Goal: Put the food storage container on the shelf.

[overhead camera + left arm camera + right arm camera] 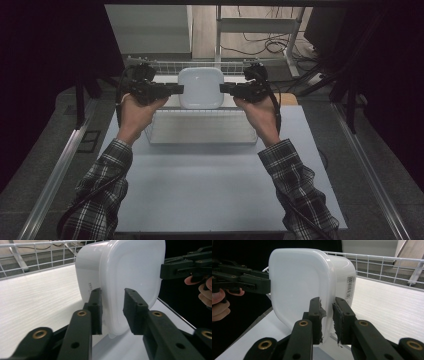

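A white plastic container (201, 87) with its lid on stands on edge inside a wire basket (200, 131), its lid face toward me. My left gripper (181, 89) reaches in from the left and straddles the container's (130, 270) rim. Its jaws (112, 312) are open, with a gap between the right pad (132, 312) and the lid. From the right comes my right gripper (221, 88), whose jaws (328, 317) are shut on the opposite rim of the container (294, 282). Each gripper view also shows the other gripper at the container's far edge.
The basket's wire walls (37, 255) (387, 265) rise close behind the container. The basket sits at the far end of a pale table (210, 185). Dark surroundings and floor rails flank the table, and cables lie on the floor beyond.
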{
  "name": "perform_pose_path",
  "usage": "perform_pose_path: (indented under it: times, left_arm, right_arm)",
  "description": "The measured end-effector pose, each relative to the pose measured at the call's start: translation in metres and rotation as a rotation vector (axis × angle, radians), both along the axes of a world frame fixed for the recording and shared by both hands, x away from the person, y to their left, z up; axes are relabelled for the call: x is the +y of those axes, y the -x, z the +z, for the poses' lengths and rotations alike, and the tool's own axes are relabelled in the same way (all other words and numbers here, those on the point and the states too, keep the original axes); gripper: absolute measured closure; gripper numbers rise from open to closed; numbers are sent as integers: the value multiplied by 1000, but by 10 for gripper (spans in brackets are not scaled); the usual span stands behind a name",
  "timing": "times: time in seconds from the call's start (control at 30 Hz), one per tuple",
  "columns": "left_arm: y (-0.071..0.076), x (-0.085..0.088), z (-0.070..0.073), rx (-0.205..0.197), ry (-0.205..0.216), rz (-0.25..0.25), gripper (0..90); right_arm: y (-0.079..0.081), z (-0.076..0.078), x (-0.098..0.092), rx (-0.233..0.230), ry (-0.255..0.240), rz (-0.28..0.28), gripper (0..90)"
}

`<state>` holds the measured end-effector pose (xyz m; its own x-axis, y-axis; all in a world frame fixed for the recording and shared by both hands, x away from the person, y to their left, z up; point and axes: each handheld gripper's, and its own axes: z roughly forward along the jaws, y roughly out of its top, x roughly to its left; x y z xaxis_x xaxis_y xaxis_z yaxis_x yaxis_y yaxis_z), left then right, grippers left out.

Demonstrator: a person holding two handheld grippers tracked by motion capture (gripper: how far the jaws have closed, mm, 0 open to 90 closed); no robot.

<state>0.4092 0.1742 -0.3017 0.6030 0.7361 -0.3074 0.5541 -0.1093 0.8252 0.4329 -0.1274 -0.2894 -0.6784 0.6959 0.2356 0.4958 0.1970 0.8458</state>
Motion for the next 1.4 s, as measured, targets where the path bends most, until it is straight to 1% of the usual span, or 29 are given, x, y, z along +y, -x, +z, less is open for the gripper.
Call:
perform_pose_path:
  times: [0.17,0.23,0.27,0.4,0.43,0.47,0.5,0.6,0.7,0.73,0.8,0.87,0.93,0.97,1.03,1.07,1.1,1.13,1.17,1.23,1.33,1.37,1.4]
  left_arm:
    - [-3,0,1,5,13,-5,627]
    - [-6,-1,2,3,11,2,622]
    - [-7,-2,1,3,15,4,619]
    - [-13,-2,-2,17,14,10,622]
    - [-13,-2,-2,17,14,10,622]
    - [-16,-2,-4,27,25,11,621]
    - [-17,-2,-4,31,26,12,622]
    - [-21,-3,-6,44,19,16,628]
    - [-23,-4,-8,48,13,19,623]
    - [-25,-4,-9,52,30,21,621]
    - [-27,-4,-10,57,34,28,600]
    - [-30,-3,-10,67,39,32,569]
    - [-32,-3,-9,51,17,63,514]
    - [-32,-3,-9,51,17,63,500]
    - [-37,-4,-8,44,0,86,493]
    - [-40,-6,-7,33,-19,103,474]
    - [-40,-6,-7,33,-19,103,473]
    - [-44,-7,-6,18,-47,117,468]
    - [-45,-8,-6,17,-52,123,450]
    - [-46,-8,-6,17,-49,125,448]
    - [-43,-10,-5,-25,-89,144,413]
    - [-42,-9,-5,-34,-83,140,384]
    - [-42,-9,-5,-34,-83,140,356]
  right_arm:
    - [-3,-1,2,0,2,-5,727]
    - [-6,0,3,6,-2,-11,705]
    - [-7,0,4,3,6,-14,695]
    - [-12,-1,7,-3,32,-28,678]
    - [-12,-1,7,-3,32,-28,678]
    - [-14,-1,8,1,32,-32,663]
    - [-15,-1,8,2,32,-33,657]
    - [-19,-2,9,10,26,-36,637]
    - [-22,-3,10,12,31,-41,605]
    - [-23,-3,10,14,32,-45,593]
    - [-25,-3,11,9,46,-56,586]
    - [-27,-5,12,0,68,-69,551]
    - [-30,-6,12,1,61,-79,533]
    - [-30,-6,12,1,61,-79,533]
    - [-32,-7,12,3,48,-86,524]
    - [-33,-7,13,2,45,-97,514]
    - [-33,-7,13,2,45,-97,514]
    - [-34,-7,14,-2,43,-107,510]
    - [-34,-8,14,-2,42,-111,503]
    - [-35,-8,14,-5,43,-118,486]
    - [-35,-8,13,-24,52,-126,451]
    - [-34,-8,12,-37,54,-125,428]
    - [-34,-8,12,-37,54,-125,428]
